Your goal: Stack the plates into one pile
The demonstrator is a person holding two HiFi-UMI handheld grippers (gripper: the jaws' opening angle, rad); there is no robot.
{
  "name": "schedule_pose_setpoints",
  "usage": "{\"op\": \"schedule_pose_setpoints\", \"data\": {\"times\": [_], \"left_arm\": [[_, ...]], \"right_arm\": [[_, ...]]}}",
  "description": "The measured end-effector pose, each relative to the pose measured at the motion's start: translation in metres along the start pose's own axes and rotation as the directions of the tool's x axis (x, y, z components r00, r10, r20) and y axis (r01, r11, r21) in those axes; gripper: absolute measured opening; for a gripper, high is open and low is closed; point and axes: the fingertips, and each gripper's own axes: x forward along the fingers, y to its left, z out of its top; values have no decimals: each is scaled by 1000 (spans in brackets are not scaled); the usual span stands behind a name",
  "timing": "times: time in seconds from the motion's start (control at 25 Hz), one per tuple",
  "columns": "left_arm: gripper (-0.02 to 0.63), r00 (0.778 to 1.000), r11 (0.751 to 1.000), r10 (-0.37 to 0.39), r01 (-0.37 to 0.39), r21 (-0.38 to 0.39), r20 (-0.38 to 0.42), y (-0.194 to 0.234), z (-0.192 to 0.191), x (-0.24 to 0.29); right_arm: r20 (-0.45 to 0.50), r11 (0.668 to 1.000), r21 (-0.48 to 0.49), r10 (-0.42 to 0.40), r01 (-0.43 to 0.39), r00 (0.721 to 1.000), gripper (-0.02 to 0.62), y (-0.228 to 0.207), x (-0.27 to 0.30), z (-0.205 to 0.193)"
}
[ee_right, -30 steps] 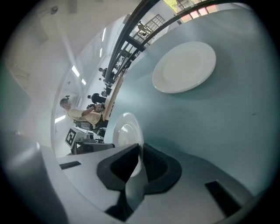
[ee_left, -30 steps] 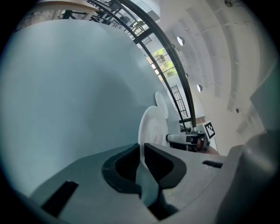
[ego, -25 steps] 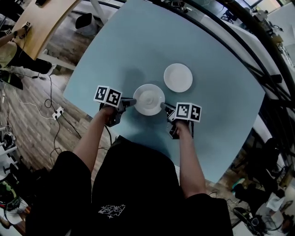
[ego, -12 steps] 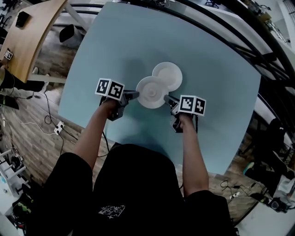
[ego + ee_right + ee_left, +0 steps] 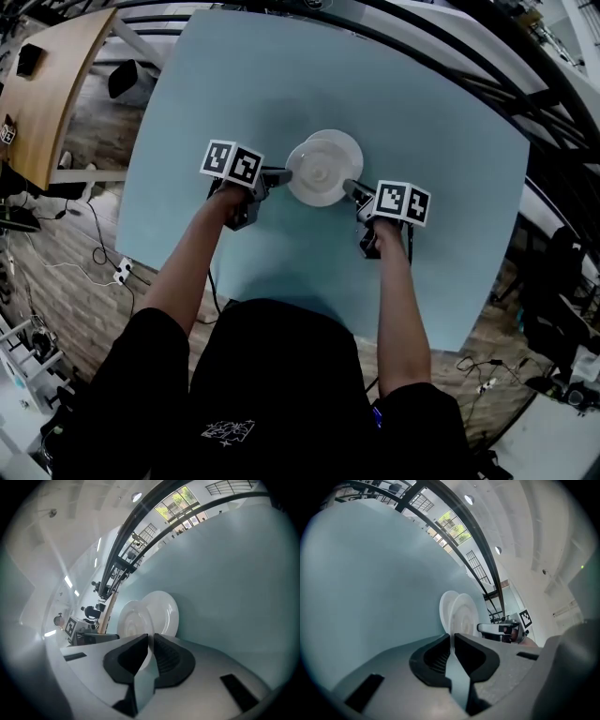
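In the head view we hold the upper plate (image 5: 322,173) by both rims, the left gripper (image 5: 281,175) on one side and the right gripper (image 5: 351,190) on the other. It covers most of the lower plate (image 5: 350,141) on the blue worktop (image 5: 281,75).

In the left gripper view our fingers (image 5: 431,658) are clenched on the rim, with the lower plate just beyond.

The right gripper view shows the same pinch, and there too the lower plate lies just beyond the fingers.
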Motion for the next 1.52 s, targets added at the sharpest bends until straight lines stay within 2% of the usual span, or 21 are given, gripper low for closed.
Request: {"op": "schedule_pose_setpoints", "data": {"times": [0.36, 1.2, 1.4, 1.52], "left_arm": [[37, 1000, 1000, 13, -12, 27, -27, -6, 30, 28], [41, 997, 999, 42, -42, 1, -67, 18, 32, 36], [41, 997, 999, 51, -51, 4, -55, 21, 35, 32], [41, 997, 998, 61, -61, 7, -45, 20, 36, 32]], "right_arm": [[26, 1000, 6, -23, 23, 999, 37, -24, -5, 30], [17, 999, 33, -42, 41, 999, 37, -41, 7, 39], [6, 998, 19, -54, 54, 999, 37, -41, 8, 39], [-9, 996, -25, -83, 83, 997, 41, -39, 7, 38]]}}
